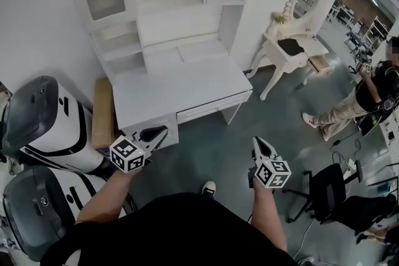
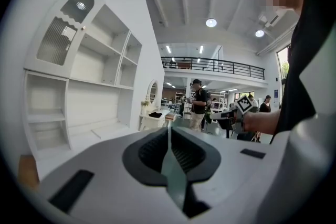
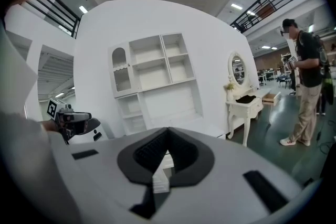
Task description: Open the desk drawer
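We're at the approach: grey left gripper (image 1: 156, 133) and right gripper (image 1: 258, 145), both clamped shut and empty, hover short of the white desk (image 1: 181, 85). Its long white drawer (image 1: 212, 107) looks closed, so next one claw must open to catch the front.

White, plain: desk (image 1: 181, 87), its drawer (image 1: 206, 110), the shelving (image 1: 168, 3) at 12 o'clock. Floor (image 1: 212, 152) dull grey-green, and a tan box (image 1: 103, 112) sits at the desk's 9 o'clock. The left gripper (image 1: 163, 129) and right gripper (image 1: 257, 141) have white shells, black ribbed pads (image 2: 186, 153) and marker cubes (image 1: 127, 154) in black-and-white squares; person (image 1: 368, 96) at 3 o'clock wears a black top, beige trousers.
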Demonstrator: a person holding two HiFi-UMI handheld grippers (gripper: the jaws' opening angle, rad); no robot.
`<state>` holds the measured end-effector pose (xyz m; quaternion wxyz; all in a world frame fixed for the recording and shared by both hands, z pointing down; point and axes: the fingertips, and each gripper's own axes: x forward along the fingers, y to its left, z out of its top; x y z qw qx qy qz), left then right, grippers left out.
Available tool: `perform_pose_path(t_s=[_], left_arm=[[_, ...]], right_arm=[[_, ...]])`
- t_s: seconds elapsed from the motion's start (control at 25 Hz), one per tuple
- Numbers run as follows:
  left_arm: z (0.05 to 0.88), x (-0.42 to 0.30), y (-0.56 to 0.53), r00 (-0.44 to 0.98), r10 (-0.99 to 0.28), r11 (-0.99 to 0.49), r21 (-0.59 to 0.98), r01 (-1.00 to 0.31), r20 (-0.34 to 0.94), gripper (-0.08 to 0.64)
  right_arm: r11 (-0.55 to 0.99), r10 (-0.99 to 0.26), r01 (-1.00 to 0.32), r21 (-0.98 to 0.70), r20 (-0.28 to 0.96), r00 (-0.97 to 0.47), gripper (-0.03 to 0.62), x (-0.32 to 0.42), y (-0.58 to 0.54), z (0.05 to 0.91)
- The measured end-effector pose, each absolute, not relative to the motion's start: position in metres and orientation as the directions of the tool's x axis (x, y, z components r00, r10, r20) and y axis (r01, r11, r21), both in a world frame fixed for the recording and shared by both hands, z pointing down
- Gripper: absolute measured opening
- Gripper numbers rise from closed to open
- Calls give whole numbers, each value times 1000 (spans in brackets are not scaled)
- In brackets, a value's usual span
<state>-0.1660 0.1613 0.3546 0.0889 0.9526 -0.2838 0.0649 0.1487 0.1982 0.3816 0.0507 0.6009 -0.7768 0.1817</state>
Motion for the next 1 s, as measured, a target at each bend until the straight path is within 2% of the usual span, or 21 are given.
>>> perform_pose_path(t_s=[0.68, 1.0], left_arm=[[362, -79, 53, 752, -617, -742, 146, -654, 232, 26], [380, -61, 33, 701, -656, -681, 181, -710, 281, 26]], right_arm=[[359, -851, -899, -249, 308, -425, 2, 225, 41, 396], [438, -785, -851, -290, 338, -519, 2, 228, -2, 423]])
